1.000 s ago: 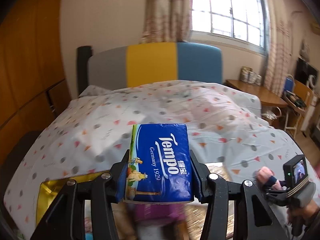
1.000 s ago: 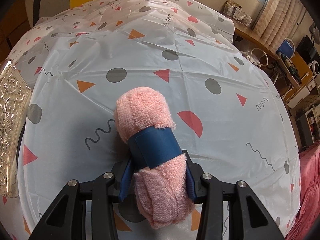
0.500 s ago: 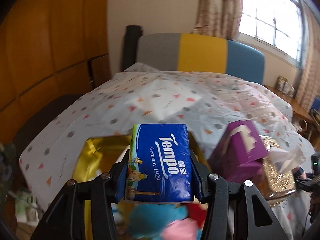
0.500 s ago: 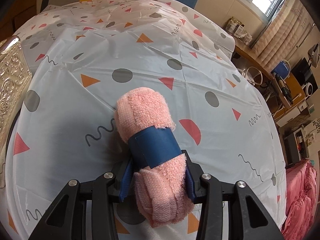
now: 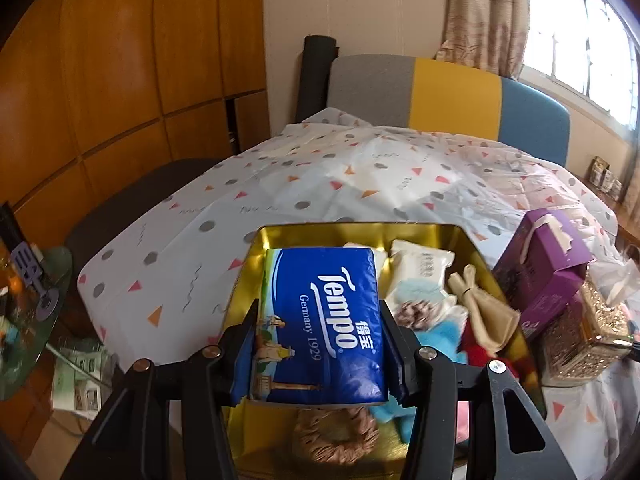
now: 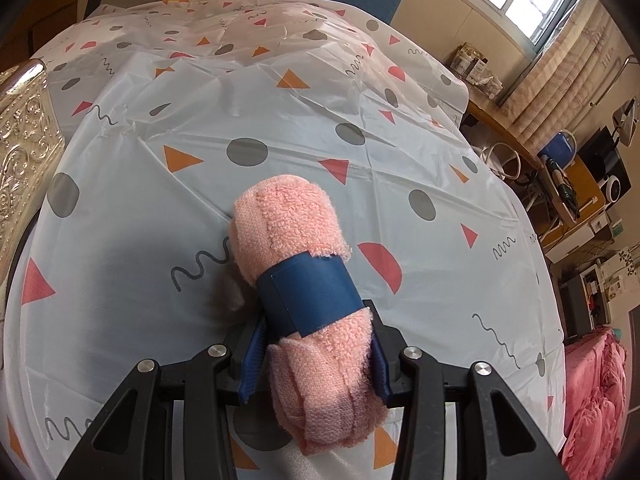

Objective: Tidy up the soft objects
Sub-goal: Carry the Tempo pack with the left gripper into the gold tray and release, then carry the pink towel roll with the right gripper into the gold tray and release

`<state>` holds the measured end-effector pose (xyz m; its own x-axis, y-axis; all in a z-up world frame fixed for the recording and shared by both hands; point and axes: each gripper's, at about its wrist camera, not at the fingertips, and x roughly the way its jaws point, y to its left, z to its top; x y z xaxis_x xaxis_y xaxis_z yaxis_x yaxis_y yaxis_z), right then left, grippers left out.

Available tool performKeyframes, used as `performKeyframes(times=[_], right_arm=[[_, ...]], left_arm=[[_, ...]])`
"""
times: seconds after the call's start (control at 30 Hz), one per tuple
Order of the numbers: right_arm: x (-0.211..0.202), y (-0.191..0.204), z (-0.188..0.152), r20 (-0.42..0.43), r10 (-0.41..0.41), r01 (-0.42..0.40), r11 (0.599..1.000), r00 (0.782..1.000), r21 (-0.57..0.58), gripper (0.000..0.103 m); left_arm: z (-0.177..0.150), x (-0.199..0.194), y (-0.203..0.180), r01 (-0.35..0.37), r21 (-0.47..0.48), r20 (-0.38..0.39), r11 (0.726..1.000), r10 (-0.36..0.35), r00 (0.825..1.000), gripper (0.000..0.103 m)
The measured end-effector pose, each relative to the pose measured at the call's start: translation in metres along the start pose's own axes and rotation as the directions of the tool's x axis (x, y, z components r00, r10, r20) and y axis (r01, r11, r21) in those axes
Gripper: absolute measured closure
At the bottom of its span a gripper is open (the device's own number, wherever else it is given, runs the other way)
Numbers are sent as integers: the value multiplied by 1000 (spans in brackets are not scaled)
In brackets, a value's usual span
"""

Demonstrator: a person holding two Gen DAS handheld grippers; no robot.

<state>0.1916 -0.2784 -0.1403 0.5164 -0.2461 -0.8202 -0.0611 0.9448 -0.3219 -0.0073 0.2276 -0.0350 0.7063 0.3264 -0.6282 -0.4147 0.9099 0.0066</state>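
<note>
My left gripper (image 5: 320,344) is shut on a blue Tempo tissue pack (image 5: 320,320) and holds it above a gold tin box (image 5: 360,231). The box holds white tissue packs (image 5: 420,266), a beige cloth (image 5: 480,312), blue and red soft items and a woven ring (image 5: 336,434). My right gripper (image 6: 316,356) is shut on a rolled pink towel (image 6: 288,216) with a blue band, just above the patterned tablecloth (image 6: 280,128).
A purple tissue box (image 5: 548,268) and a glittery gold tissue box (image 5: 584,332) stand right of the tin; the glittery box also shows in the right wrist view (image 6: 24,132). A chair back (image 5: 440,92) stands behind the table. A glass side table (image 5: 28,320) is at left.
My left gripper has swung left and tilted down with the Tempo pack, so the tin box now lies right under it. My right gripper has shifted slightly with the towel.
</note>
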Motion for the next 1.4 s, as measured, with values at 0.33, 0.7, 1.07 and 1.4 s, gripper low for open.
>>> performKeyframes(times=[0.33, 0.7, 1.07, 1.4], right_arm=[[0, 1, 1, 3, -10, 10, 1000, 1000, -9, 60], [-1, 2, 2, -2, -13, 13, 1000, 1000, -16, 61], [-1, 5, 3, -8, -20, 20, 999, 1000, -29, 62], [0, 1, 5, -24, 1, -1, 1000, 1000, 6, 63]], left_arm=[[-13, -2, 25, 14, -55, -44, 998, -16, 999, 50], [-21, 3, 54, 90, -204, -136, 975, -119, 983, 50], [14, 62, 1, 132, -101, -175, 986, -148, 973, 48], [2, 49, 0, 0, -25, -127, 1000, -3, 992, 13]])
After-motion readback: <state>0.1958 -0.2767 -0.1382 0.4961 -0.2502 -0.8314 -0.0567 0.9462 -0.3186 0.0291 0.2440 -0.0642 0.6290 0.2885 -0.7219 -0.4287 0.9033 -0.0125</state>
